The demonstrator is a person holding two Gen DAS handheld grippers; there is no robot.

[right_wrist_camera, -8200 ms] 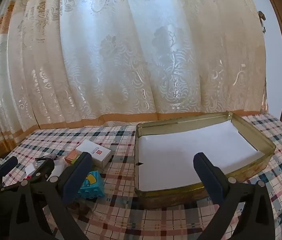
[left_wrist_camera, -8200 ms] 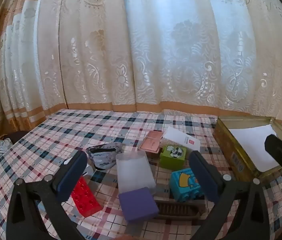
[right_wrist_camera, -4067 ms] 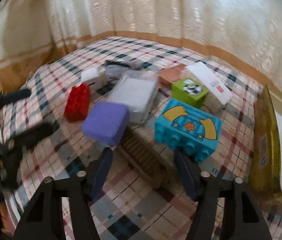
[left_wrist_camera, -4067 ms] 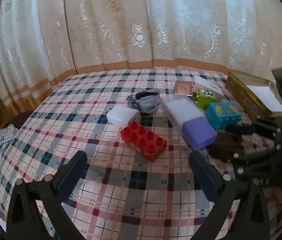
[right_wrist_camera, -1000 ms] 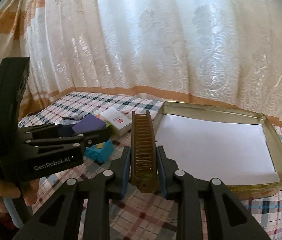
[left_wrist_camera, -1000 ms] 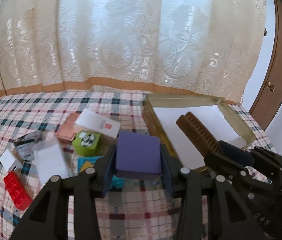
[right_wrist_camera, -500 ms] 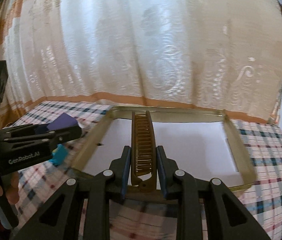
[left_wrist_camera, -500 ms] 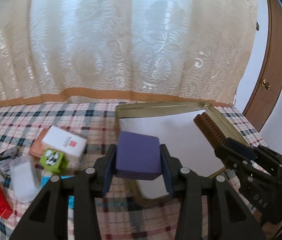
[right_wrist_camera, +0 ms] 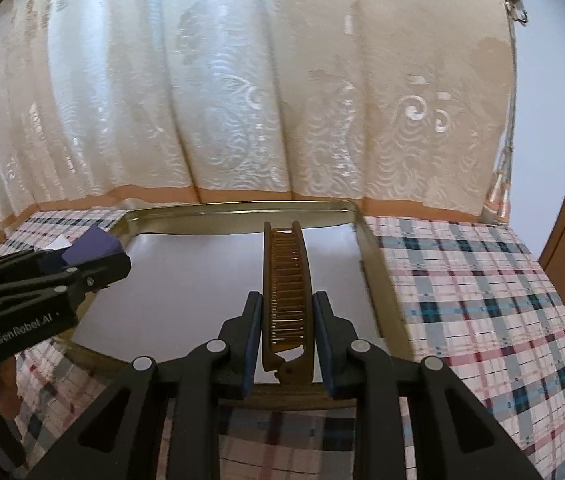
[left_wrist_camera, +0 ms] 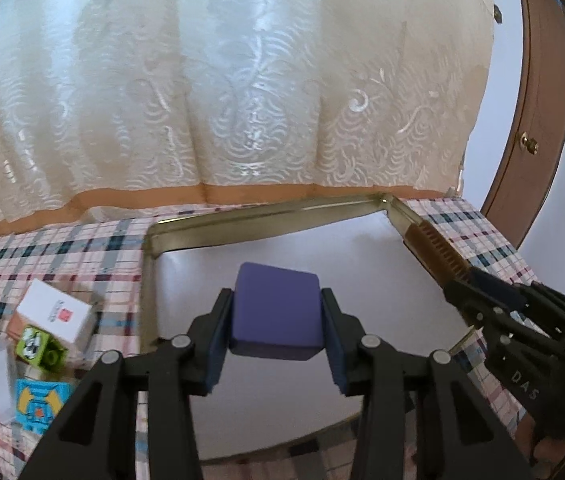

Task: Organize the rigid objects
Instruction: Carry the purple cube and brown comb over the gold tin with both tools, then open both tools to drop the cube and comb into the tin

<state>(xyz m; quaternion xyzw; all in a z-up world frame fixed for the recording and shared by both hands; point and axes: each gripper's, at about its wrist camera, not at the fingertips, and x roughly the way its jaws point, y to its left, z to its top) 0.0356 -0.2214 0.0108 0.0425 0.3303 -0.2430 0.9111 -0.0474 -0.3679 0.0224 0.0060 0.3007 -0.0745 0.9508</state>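
I am now holding both loads over the gold tin (left_wrist_camera: 266,216), having swung them across from the cluttered side of the tabletop (right_wrist_camera: 482,280). My left hand-held gripper (left_wrist_camera: 276,330) is clamping the purple block (left_wrist_camera: 274,316); my right hand-held gripper (right_wrist_camera: 287,332) is pinching the brown comb (right_wrist_camera: 286,280). Only lowering and release seem left. The white box (left_wrist_camera: 56,316), green cube (left_wrist_camera: 38,346) and blue brick (left_wrist_camera: 38,404) are waiting outside, and nothing is blocking the tin's white floor.

"GenRobot.AI" stood in white on the left gripper (right_wrist_camera: 94,268) body, at nine o'clock in the right wrist view; "DAS" showed on the right gripper (left_wrist_camera: 470,280) at four o'clock.
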